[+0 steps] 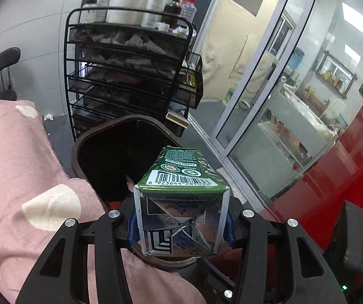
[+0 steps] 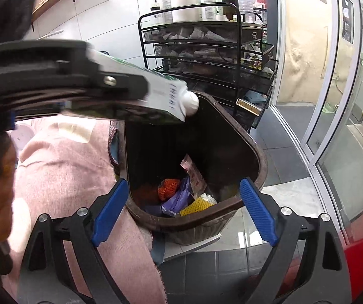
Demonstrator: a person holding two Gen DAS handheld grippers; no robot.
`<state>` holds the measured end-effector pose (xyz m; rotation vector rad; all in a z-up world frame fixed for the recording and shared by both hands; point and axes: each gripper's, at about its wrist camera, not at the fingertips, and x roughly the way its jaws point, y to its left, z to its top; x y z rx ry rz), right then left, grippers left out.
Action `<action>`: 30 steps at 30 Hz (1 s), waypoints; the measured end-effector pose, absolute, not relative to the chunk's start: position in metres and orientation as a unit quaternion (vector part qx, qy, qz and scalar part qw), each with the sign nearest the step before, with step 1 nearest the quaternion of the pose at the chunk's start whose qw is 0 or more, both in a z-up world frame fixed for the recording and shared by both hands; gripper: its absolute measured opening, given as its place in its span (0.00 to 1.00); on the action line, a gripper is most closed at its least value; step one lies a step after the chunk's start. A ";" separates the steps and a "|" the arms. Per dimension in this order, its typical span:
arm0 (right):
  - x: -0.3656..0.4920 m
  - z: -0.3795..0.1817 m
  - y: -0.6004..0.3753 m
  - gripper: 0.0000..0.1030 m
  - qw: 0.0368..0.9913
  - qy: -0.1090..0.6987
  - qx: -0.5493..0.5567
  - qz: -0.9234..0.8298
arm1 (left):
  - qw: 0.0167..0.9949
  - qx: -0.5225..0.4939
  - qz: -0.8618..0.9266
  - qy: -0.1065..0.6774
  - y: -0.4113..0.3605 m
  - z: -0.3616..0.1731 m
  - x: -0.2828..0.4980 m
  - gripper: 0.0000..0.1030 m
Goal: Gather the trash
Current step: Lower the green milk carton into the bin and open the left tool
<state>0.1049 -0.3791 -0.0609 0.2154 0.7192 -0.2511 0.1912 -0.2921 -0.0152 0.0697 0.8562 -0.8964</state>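
My left gripper (image 1: 180, 224) is shut on a green drink carton (image 1: 181, 177) with a silver folded bottom, held over the open brown trash bin (image 1: 80, 147). In the right wrist view the carton (image 2: 161, 93) with its white cap points down toward the bin (image 2: 260, 162), and the left gripper shows as a black blur at upper left. The bin holds several pieces of trash (image 2: 181, 195): orange and yellow foam netting, purple wrapping, a pink packet. My right gripper (image 2: 184, 211) is open and empty at the bin's near rim.
A black wire rack (image 1: 130, 76) with white bottles on top stands behind the bin. A pink polka-dot cloth (image 1: 29, 177) lies to the left. Glass doors (image 1: 270, 88) and a red surface (image 1: 346, 177) are at right. Tiled floor (image 2: 282, 139) surrounds the bin.
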 end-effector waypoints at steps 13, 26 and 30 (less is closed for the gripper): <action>0.096 -0.064 -0.385 0.86 0.919 0.350 0.125 -0.132 | 0.813 0.068 -0.397 0.421 -0.305 -0.028 0.197 0.81; 0.100 -0.063 -0.380 0.88 0.920 0.349 0.126 -0.125 | 0.853 0.005 -0.390 0.347 -0.244 0.006 0.165 0.95; 0.103 -0.061 -0.373 0.88 0.922 0.348 0.123 -0.118 | 0.862 -0.012 -0.382 0.334 -0.220 0.012 0.155 0.95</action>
